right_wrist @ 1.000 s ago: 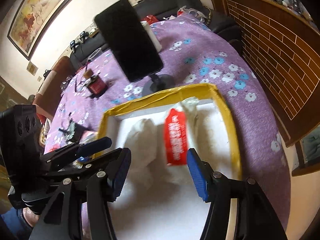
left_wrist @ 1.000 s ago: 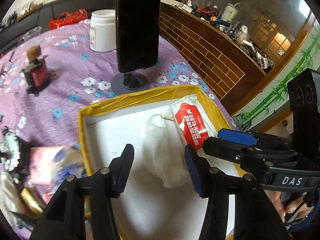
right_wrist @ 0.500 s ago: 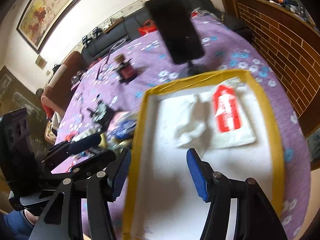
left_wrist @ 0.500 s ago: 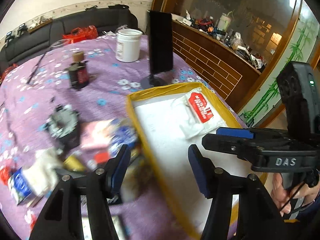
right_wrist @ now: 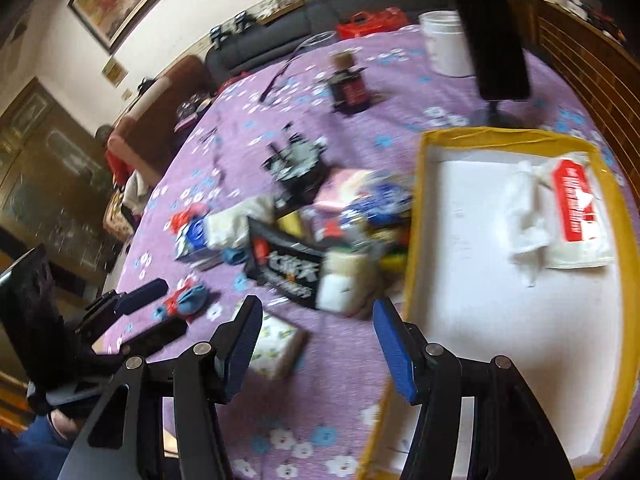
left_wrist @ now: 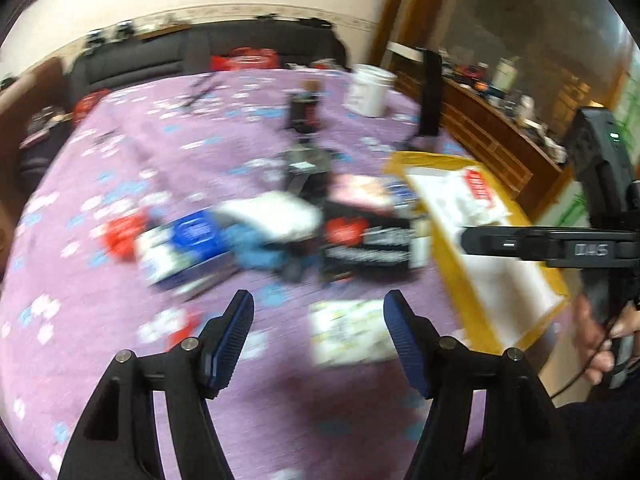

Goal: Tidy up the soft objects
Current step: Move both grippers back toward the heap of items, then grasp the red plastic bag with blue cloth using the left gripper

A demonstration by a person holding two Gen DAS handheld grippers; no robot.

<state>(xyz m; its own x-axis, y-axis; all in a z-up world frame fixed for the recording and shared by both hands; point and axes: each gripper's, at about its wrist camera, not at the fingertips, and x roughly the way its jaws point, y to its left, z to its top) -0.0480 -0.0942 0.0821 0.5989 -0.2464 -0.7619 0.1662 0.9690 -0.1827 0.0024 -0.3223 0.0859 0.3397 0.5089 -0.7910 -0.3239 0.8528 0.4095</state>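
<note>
My left gripper [left_wrist: 319,312] hovers over the purple flowered cloth with its jaws opening and nothing between them. A small patterned tissue pack [left_wrist: 352,332] lies just ahead of it. My right gripper [right_wrist: 318,320] is open and empty, between that tissue pack [right_wrist: 276,344] and the yellow-rimmed box [right_wrist: 416,216]. Inside the box lie a crumpled white cloth [right_wrist: 524,216] and a white pack with a red label [right_wrist: 576,208]. A pile of packs, among them a black packet [right_wrist: 288,268] and a blue-and-white pack [left_wrist: 188,240], sits left of the box. The left wrist view is blurred.
A black phone on a stand [right_wrist: 492,40], a white jar [right_wrist: 444,44] and a dark bottle [right_wrist: 350,84] stand at the far side. A small dark gadget [right_wrist: 296,160] sits behind the pile. A brick-faced counter [left_wrist: 488,140] runs along the right.
Both grippers have swung left, away from over the box and toward the pile. The left jaws have widened. The white cloth stays in the box beside the red-labelled pack.
</note>
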